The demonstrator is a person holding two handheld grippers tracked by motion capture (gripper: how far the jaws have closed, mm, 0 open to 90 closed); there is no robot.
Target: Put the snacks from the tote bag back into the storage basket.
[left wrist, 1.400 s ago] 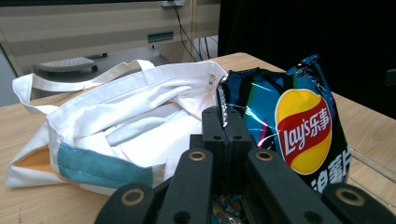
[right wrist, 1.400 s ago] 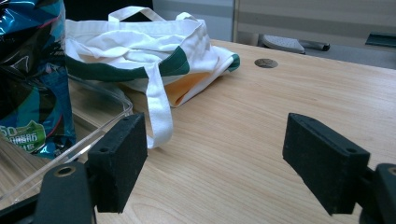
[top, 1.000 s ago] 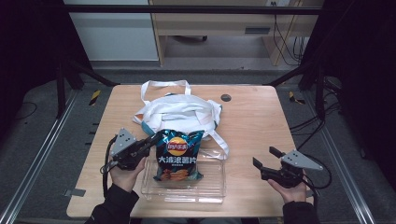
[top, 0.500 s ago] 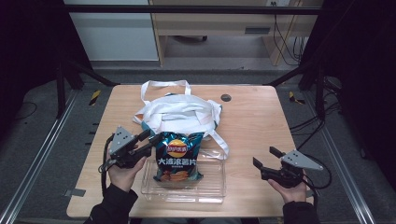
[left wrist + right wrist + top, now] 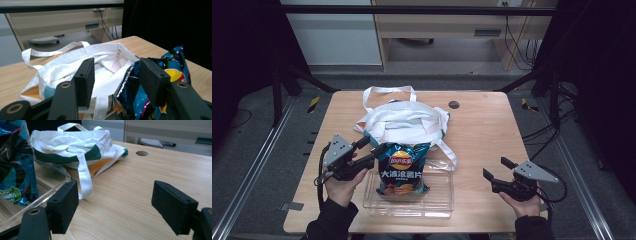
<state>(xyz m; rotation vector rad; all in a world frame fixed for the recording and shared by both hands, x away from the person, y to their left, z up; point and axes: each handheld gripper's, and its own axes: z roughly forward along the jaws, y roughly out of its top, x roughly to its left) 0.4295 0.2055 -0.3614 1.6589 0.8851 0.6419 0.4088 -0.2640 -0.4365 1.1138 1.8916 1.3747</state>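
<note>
Bare wood is lying open across the right half of the table [image 5: 492, 130], while the white tote bag [image 5: 404, 120], chip bag [image 5: 402, 167] and clear tray [image 5: 437, 202] are crowding the centre and lower left.

The left gripper [image 5: 371, 151], at the lower left of the high view, releases the upper left corner of the chip bag [image 5: 402, 168]. Its jaws have just been opening and now stand apart, with the bag's crimped edge [image 5: 125, 77] loose between the pads [image 5: 85, 80], touching neither.
</note>
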